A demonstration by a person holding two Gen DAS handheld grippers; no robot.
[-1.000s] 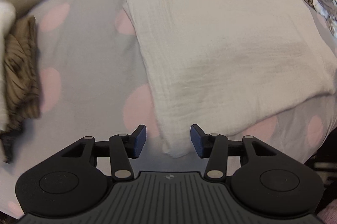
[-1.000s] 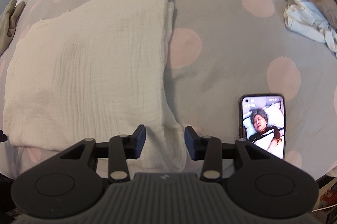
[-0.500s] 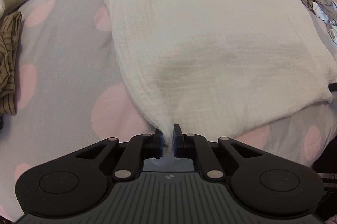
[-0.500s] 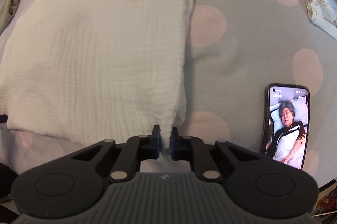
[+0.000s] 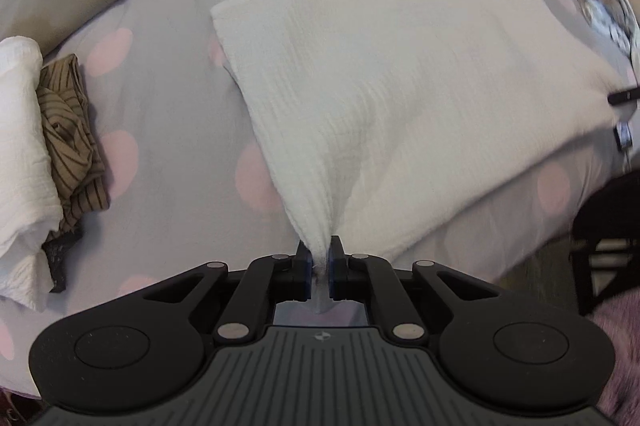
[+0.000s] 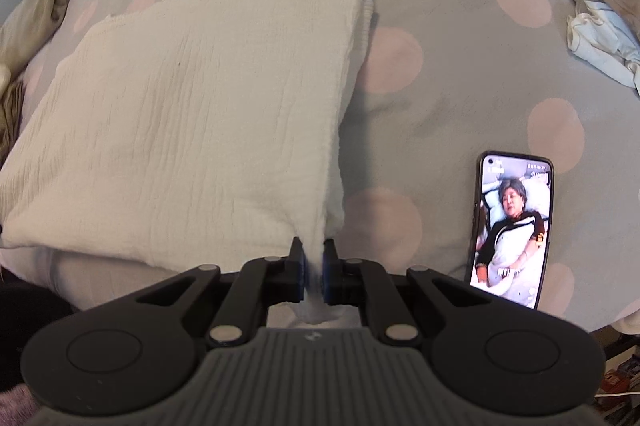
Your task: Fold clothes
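White cloth (image 5: 400,77) on bed (image 5: 168,129) at near edge, left gripper (image 5: 319,272) clamped on one near corner, right gripper (image 6: 313,274) clamped on other, corners lifted, phone (image 6: 512,230) beside

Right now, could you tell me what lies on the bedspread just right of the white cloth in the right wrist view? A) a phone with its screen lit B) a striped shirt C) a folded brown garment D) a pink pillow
A: the phone lies screen-up and lit on the bedspread, right of the white cloth.
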